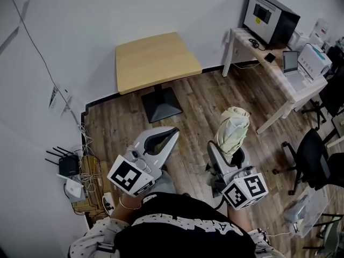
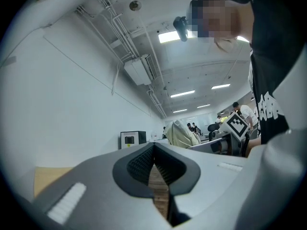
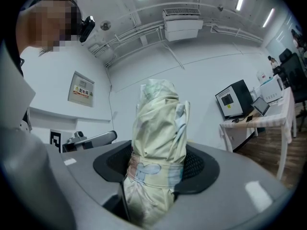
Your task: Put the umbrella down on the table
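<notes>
My right gripper (image 1: 228, 156) is shut on a folded cream umbrella (image 1: 232, 127), which stands upright out of its jaws. In the right gripper view the umbrella (image 3: 158, 123), bound by a strap, fills the gap of that gripper (image 3: 156, 169). A square light-wood table (image 1: 156, 61) stands ahead by the white wall, well beyond both grippers; its top is bare. My left gripper (image 1: 170, 134) points toward the table and is shut with nothing in it. In the left gripper view, that gripper's (image 2: 154, 163) pads meet, and the table's edge (image 2: 48, 178) shows low on the left.
The table has a black pedestal base (image 1: 161, 105) on wood flooring. A white desk (image 1: 279, 74) at right carries a black machine (image 1: 269, 18) and a laptop (image 1: 290, 62). A black office chair (image 1: 314, 160) stands nearby. Routers and cables (image 1: 72, 171) lie by the left wall.
</notes>
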